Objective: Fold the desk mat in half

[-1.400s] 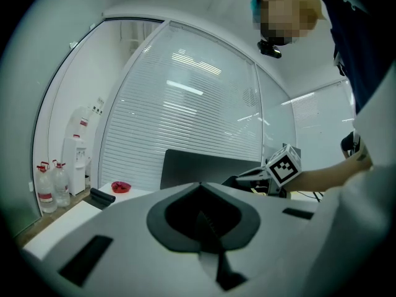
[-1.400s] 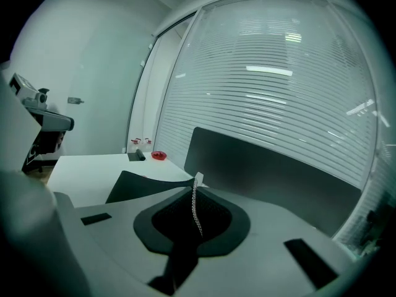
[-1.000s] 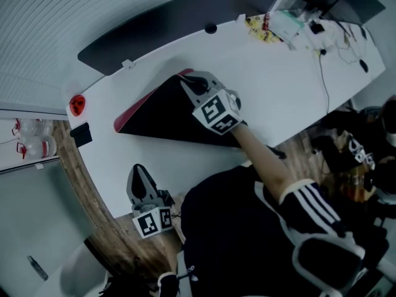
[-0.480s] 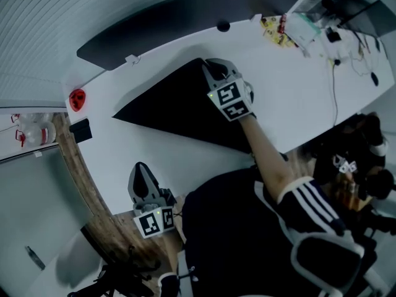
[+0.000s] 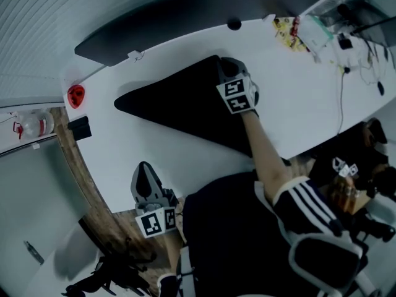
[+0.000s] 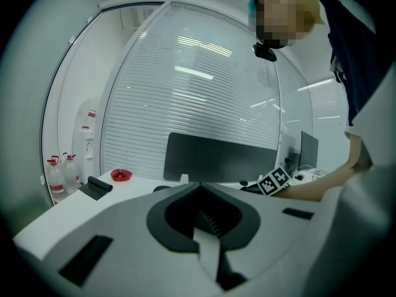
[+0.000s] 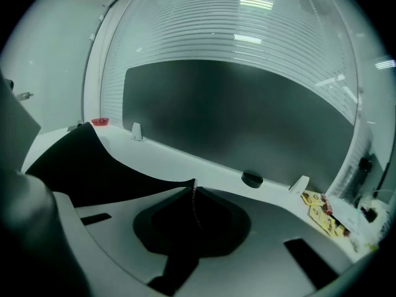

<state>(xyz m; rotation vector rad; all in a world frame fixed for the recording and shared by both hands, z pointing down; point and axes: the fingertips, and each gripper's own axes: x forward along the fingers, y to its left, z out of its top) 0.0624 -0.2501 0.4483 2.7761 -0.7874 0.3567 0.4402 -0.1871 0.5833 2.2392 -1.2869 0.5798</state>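
Right gripper [image 7: 193,192]: jaws closed on corner of desk mat [image 7: 86,166], thin edge pinched between tips. Rest of mat is spread leftward from jaws as dark wedge on white table [image 5: 124,159]. Left gripper [image 6: 199,187]: jaws seen together, nothing between them; held at table's near edge, well apart from mat.

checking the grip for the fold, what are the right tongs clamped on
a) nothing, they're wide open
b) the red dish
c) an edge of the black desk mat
c: in the right gripper view the right tongs are shut, with the edge of the black desk mat pinched between them.
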